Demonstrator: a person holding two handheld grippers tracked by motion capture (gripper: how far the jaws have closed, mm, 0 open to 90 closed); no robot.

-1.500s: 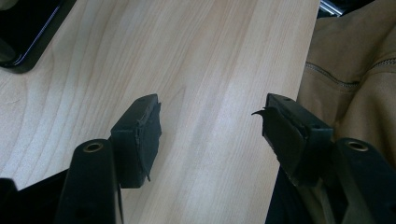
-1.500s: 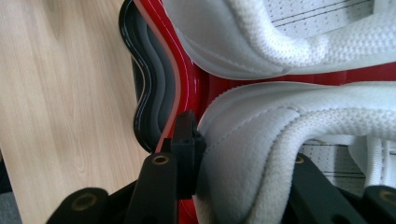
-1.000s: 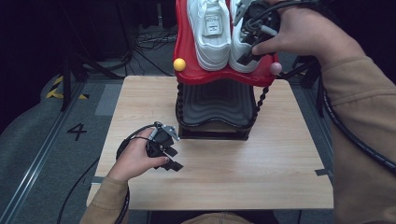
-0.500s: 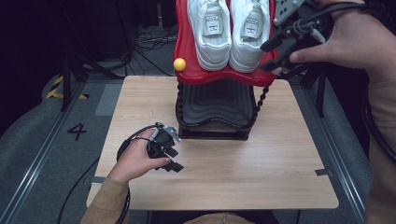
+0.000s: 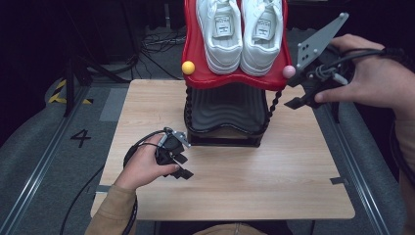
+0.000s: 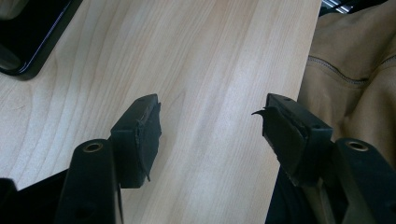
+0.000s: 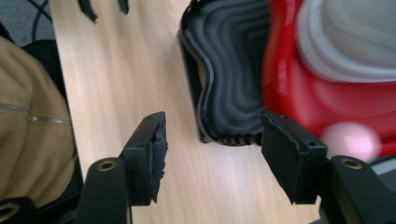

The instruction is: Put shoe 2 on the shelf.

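Two white sneakers, one at left (image 5: 221, 34) and one at right (image 5: 262, 34), stand side by side on the red top shelf (image 5: 230, 81) of a shoe rack, above its black ribbed lower shelf (image 5: 225, 107). My right gripper (image 5: 295, 93) hangs in the air just right of the rack's pink corner ball (image 5: 288, 71). Its jaws have just been opening and nothing is between them (image 7: 212, 126). My left gripper (image 5: 183, 165) rests on the wooden table (image 5: 293, 171) in front of the rack's left corner, open and empty (image 6: 210, 116).
A yellow ball (image 5: 188, 67) caps the rack's left corner. The rack stands at the back middle of the table. Grey floor with rails and cables surrounds the table. A tan sleeve (image 6: 355, 60) lies at the table's near edge.
My right gripper has drawn away from the right sneaker, moving right and down, with its jaws wider apart. The sneaker stays on the red shelf. The left hand has not moved.
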